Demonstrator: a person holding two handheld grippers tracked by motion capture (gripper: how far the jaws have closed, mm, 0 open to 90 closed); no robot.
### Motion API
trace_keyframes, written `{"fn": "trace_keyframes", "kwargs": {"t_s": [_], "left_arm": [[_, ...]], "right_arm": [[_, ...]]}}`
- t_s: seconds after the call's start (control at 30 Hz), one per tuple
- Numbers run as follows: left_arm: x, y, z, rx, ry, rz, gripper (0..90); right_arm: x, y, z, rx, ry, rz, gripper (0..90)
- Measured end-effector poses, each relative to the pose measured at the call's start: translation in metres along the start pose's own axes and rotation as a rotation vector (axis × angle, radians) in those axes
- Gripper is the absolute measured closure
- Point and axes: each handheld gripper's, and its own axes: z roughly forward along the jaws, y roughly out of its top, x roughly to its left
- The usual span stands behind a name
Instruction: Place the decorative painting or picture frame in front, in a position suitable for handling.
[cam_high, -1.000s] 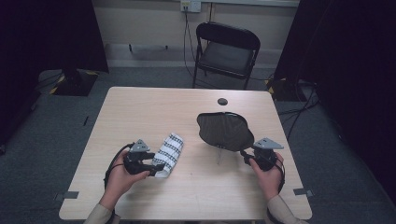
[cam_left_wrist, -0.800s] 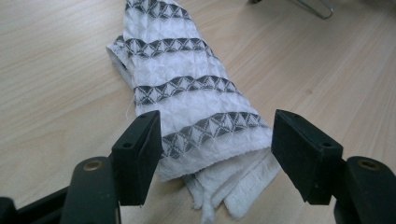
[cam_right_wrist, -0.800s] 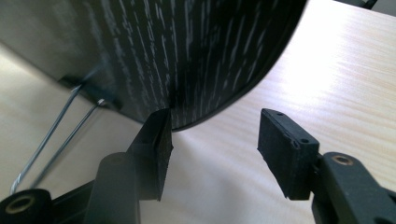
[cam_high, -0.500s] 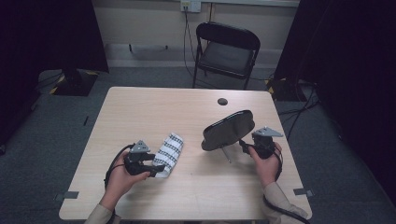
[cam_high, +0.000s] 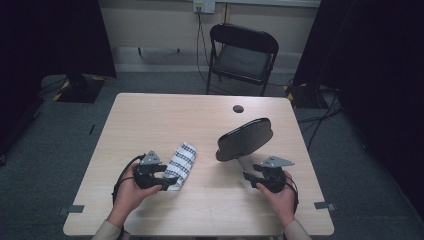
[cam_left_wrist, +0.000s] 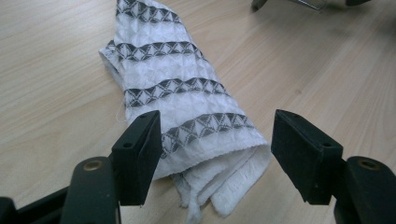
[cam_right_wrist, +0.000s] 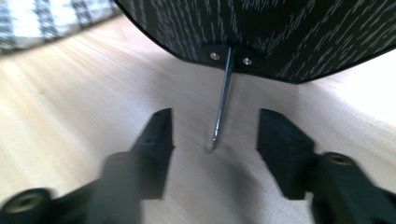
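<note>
A folded white towel with black patterned stripes (cam_high: 182, 156) (cam_left_wrist: 173, 84) lies left of the table's middle. My left gripper (cam_high: 170, 177) (cam_left_wrist: 217, 123) is open with the towel's near end between its jaws; the left pad is at the cloth, the right pad stands apart. A black oval panel (cam_high: 245, 139) (cam_right_wrist: 280, 32) stands tilted on a thin wire leg (cam_right_wrist: 222, 102). My right gripper (cam_high: 248, 176) (cam_right_wrist: 215, 116) is just in front of it. Its jaws have just been closing and stand open, the wire leg in the gap, neither pad touching it.
The pale wooden table (cam_high: 150, 120) has a small round black disc (cam_high: 238, 108) near its far edge. A black folding chair (cam_high: 243, 55) stands behind the table. Cables trail on the floor at the right.
The black oval panel has tipped from lying broad and flat to a steeper tilt. My right gripper went toward it, then drew back toward the near edge. The left gripper and towel stayed put.
</note>
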Motion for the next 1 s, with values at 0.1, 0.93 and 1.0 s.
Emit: {"fn": "trace_keyframes", "kwargs": {"t_s": [0.1,0.93,1.0], "left_arm": [[0.000,0.000,0.001,0.005,-0.002,0.006,33.5],[0.002,0.000,0.005,0.027,0.008,0.013,33.7],[0.002,0.000,0.006,0.029,0.005,0.016,33.6]], "right_arm": [[-0.001,0.002,0.008,0.011,0.002,0.016,64.2],[-0.045,-0.005,0.001,0.017,-0.067,-0.004,87.1],[-0.051,-0.001,0.004,0.022,-0.067,-0.006,87.9]]}}
